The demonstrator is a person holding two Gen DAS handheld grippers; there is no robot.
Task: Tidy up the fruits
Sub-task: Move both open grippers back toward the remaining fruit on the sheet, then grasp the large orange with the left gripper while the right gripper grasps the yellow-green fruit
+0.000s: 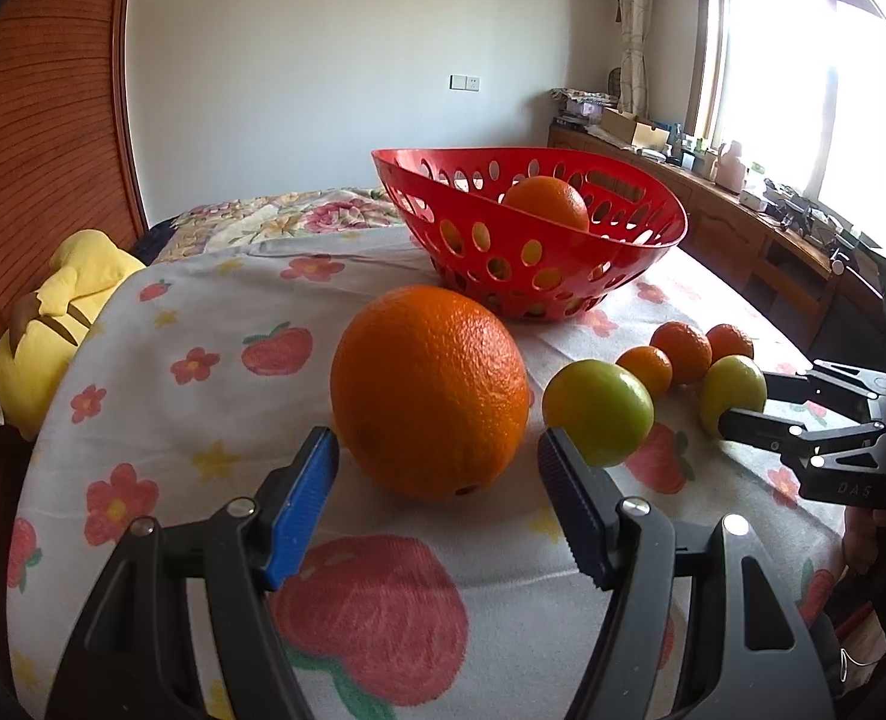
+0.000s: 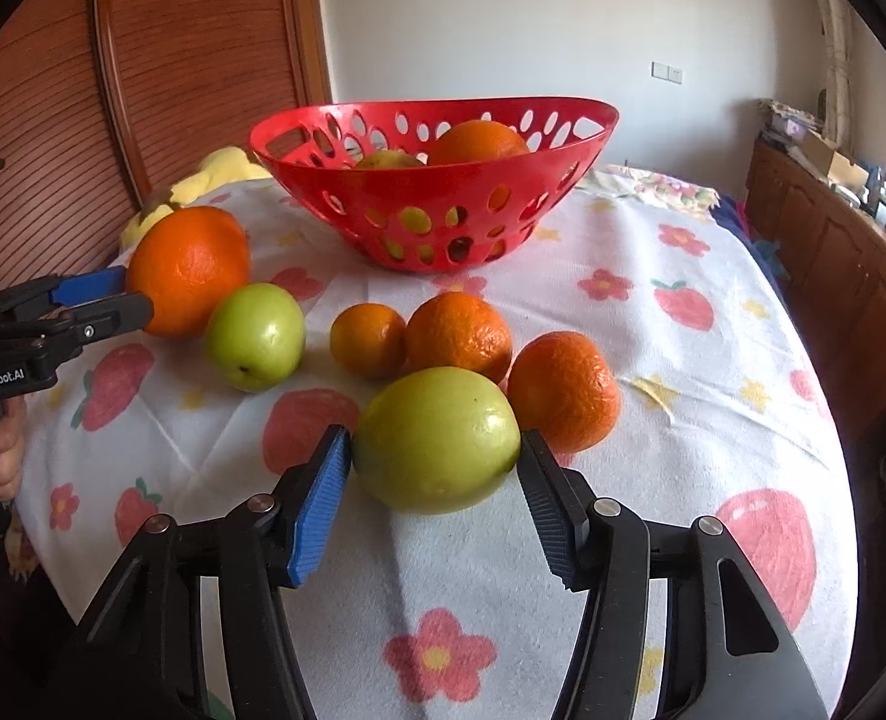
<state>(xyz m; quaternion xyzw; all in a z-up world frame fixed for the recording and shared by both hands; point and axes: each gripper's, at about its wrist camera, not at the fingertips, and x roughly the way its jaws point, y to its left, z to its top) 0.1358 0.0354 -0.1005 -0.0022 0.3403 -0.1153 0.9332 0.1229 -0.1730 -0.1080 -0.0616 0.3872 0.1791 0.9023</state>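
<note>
We find the fruits split between the cloth-covered surface (image 2: 712, 396) and the red basket (image 2: 431, 180), which stands at the far side and already holds an orange (image 2: 478, 141) and a greenish fruit (image 2: 386, 159).

Six pieces remain outside it. The large orange (image 1: 429, 391) lies at the near left. The left gripper (image 1: 437, 468) stands with its jaws apart, their tips level with the near flanks of this orange; the right wrist view shows the tips at its side, but we cannot tell whether they touch. The near green fruit (image 2: 437, 438) lies between the parted jaws of the right gripper (image 2: 434, 462), the pads close beside it on both sides and not visibly pressing. A second green fruit (image 2: 255, 336) sits between the two targets, and three small oranges (image 2: 457, 333) cluster just behind the near green fruit.

Risks, in our judgement:
- Both fruits are round and smooth; a closure off their widest line could squeeze them out forward, and they would roll.
- The large orange nearly fills the left opening, leaving little margin.
- One small orange (image 2: 562, 393) lies just beside the right jaw; closing or lifting may knock it.
- The cloth is loose and wrinkled, and could drag.
</note>
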